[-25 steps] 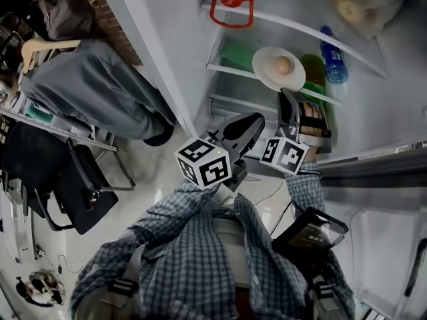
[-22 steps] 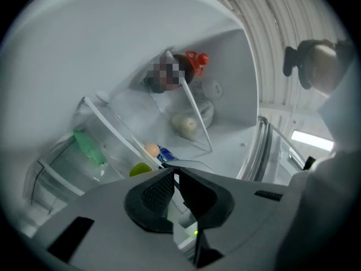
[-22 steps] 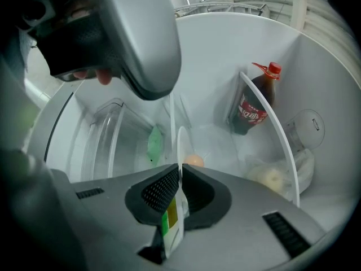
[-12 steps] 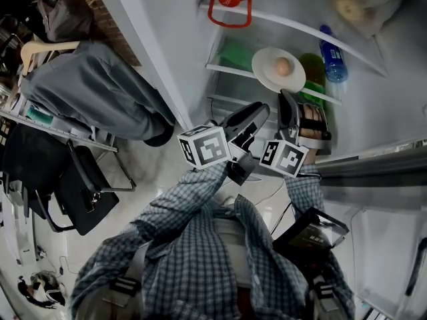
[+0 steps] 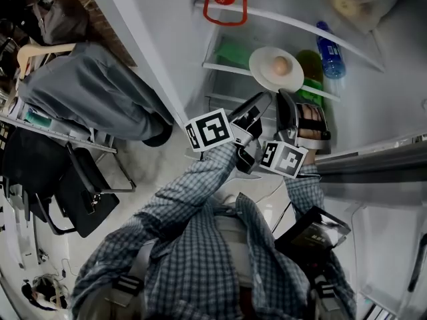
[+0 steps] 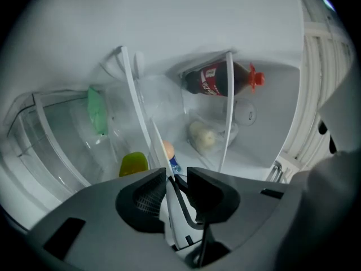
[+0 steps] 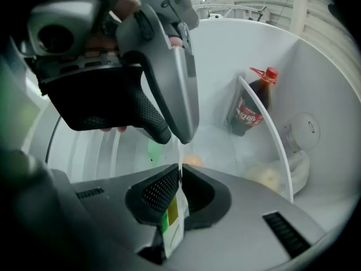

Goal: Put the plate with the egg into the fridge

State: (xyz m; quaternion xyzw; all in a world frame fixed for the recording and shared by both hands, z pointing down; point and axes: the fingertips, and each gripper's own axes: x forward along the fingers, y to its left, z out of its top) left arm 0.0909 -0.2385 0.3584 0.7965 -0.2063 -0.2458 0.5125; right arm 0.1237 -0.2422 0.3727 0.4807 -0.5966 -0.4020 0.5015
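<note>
A white plate (image 5: 264, 72) carries a brown egg (image 5: 280, 65) and hangs inside the open fridge, over the rim of a lower shelf (image 5: 227, 69). My right gripper (image 5: 288, 104) is shut on the plate's near rim, which shows as a thin white edge (image 7: 180, 151) pinched between its jaws, with the egg (image 7: 193, 160) beyond. My left gripper (image 5: 261, 105) is at the same rim just to the left. In the left gripper view the plate edge (image 6: 157, 145) runs between its jaws (image 6: 177, 176), lying against one jaw with a gap to the other.
A cola bottle (image 6: 223, 79) with a red cap lies on an upper shelf. A blue-capped bottle (image 5: 330, 49), a green bottle (image 5: 311, 69) and a bag of food (image 5: 353, 5) sit near the plate. A seated person (image 5: 93, 92) and a black chair (image 5: 73, 185) are at the left.
My left gripper has moved up and to the right, from below the plate to its near rim beside the right gripper. The plate and right gripper have hardly moved.
</note>
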